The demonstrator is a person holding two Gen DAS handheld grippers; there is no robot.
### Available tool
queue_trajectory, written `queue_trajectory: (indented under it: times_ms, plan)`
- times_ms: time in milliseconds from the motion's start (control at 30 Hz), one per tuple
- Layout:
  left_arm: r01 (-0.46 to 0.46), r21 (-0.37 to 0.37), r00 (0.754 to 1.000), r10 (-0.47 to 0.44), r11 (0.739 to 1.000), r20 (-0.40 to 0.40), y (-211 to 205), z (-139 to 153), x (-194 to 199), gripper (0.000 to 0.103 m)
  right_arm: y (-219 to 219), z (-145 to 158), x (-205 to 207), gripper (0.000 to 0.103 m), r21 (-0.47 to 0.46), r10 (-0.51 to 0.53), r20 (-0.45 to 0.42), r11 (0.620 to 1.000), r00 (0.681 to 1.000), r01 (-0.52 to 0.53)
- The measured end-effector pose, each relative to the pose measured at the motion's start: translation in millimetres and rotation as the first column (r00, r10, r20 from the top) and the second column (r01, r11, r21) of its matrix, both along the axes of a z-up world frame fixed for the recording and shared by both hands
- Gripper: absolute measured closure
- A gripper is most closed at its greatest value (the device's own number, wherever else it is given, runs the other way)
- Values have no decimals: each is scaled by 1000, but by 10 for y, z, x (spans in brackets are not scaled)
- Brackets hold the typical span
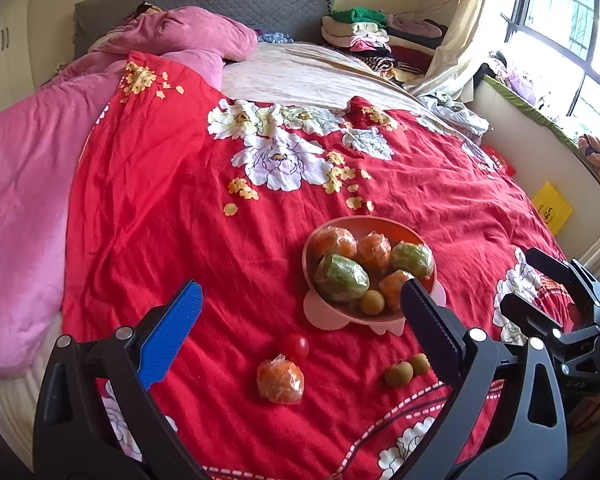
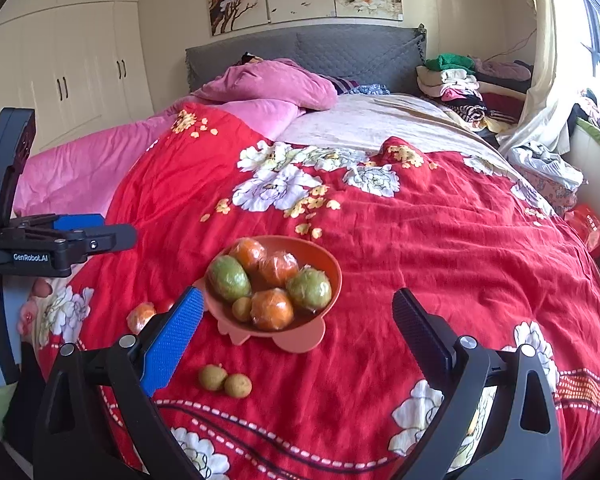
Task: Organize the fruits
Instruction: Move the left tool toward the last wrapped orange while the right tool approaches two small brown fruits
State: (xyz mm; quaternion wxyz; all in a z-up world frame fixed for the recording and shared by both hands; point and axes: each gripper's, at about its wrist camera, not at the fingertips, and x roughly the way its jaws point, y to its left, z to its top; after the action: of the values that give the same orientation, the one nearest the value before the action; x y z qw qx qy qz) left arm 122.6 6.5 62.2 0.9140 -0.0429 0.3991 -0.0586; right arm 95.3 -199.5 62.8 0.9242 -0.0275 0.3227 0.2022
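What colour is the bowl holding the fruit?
The bowl is salmon pink, seen best in the right wrist view.

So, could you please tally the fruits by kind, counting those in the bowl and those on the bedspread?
Wrapped oranges: 4 (3 in the pink bowl, 1 on the bedspread)
Wrapped green fruits: 2, both in the bowl
Small yellow-green round fruits: 3 (1 in the bowl, 2 on the bedspread)
Cherry tomato: 1, on the bedspread
Total: 10

A red floral quilt (image 2: 420, 260) covers the bed, pink blanket (image 2: 80, 168) beside it.
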Motion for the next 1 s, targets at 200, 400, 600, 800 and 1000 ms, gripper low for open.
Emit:
queue_trajectory:
  times_ms: [200, 400, 600, 800, 1000]
  plan:
    - [4, 5, 1000, -4, 1000, -8, 0, -45, -63, 10, 35, -9, -66, 8, -7, 11, -7, 1000, 1000, -11]
    - [8, 17, 1000, -7, 1000, -9, -1, -57, -124, 10, 68, -6, -144, 8, -6, 27, -11, 1000, 1000, -27]
    - [6, 29, 1000, -6, 1000, -19, 13, -89, -186, 10, 93, -51, -187, 8, -6, 44, -27, 999, 999, -44]
    - [-3, 35, 1000, 4, 999, -29, 64, -141, -253, 10, 96, -123, -230, 8, -11, 53, -47, 998, 997, -54]
    - [-9, 38, 999, 11, 999, -46, 114, -235, -315, 10, 98, -218, -267, 8, -26, 54, -73, 998, 996, -56]
